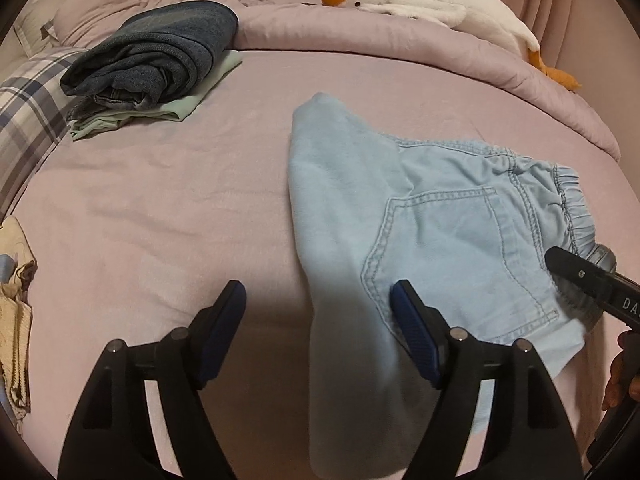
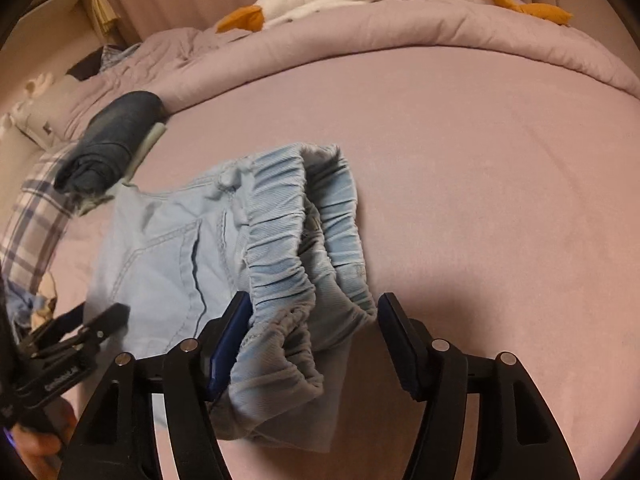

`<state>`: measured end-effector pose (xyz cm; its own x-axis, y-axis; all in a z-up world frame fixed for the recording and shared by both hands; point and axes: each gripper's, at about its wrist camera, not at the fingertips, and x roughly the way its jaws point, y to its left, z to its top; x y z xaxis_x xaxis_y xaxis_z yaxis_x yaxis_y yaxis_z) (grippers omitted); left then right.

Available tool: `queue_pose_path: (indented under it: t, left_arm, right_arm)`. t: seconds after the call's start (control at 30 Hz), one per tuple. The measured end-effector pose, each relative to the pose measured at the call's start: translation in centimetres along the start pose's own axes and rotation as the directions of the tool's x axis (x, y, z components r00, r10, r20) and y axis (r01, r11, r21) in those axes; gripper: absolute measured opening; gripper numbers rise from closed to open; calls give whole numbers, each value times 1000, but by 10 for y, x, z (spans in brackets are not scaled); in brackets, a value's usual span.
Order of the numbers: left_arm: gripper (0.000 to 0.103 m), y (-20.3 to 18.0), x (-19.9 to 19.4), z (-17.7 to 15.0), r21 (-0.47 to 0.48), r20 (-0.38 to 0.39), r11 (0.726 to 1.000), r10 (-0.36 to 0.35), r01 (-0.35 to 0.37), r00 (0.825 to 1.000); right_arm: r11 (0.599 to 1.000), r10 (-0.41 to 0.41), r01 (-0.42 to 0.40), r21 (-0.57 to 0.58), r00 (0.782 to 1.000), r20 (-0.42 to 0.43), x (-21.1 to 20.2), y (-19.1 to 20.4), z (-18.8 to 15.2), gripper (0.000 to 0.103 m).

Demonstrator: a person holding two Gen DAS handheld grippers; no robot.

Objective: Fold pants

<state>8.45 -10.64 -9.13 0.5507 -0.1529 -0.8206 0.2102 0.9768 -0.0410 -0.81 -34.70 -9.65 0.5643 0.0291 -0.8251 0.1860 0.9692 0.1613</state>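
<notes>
Left wrist view, nearest item: left gripper [image 1: 318, 304], jaws apart, gripping nothing; its right finger lies over the folded edge of the pale blue pants [image 1: 420, 216], its left finger over bare pink sheet [image 1: 160, 208]. Right gripper [image 2: 314, 312]: jaws apart astride the bunched elastic waistband [image 2: 304, 232], one pad touching the cloth, no pinch evident. Pants: partly folded, flat on the bed, back pocket up, long axis running away from the left gripper, waistband to the right. Beyond, well apart: stack of folded dark jeans [image 1: 156, 56] on a green garment [image 1: 180, 104]; farther, a plush goose [image 1: 420, 0] on the duvet. Pant hems run under the left gripper, out of sight; layer count hard to judge.
</notes>
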Motion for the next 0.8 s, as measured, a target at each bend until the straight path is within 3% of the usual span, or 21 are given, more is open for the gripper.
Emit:
queue_pose_path:
  t: [0.2, 0.33, 0.47, 0.63, 0.8]
  left_arm:
    - [76, 0, -35, -4, 9, 39, 1000, -4, 4, 999]
    - [85, 4, -57, -5, -26, 39, 999, -18, 19, 999]
    - [100, -2, -80, -9, -4, 50, 1000, 21, -20, 999]
    - [102, -13, -113, -18, -2, 54, 1000, 0, 0, 999]
    - [102, -20, -143, -28, -7, 60, 999, -47, 47, 997]
  right_arm:
    - [999, -15, 15, -34, 1000, 26, -30, 13, -4, 63]
    - [998, -18, 22, -58, 998, 60, -57, 18, -14, 65]
    - [994, -30, 39, -105, 996, 86, -82, 27, -24, 86]
    - [984, -20, 38, -173, 994, 107, -105, 43, -35, 101]
    - [965, -43, 76, -252, 990, 136, -126, 63, -43, 102]
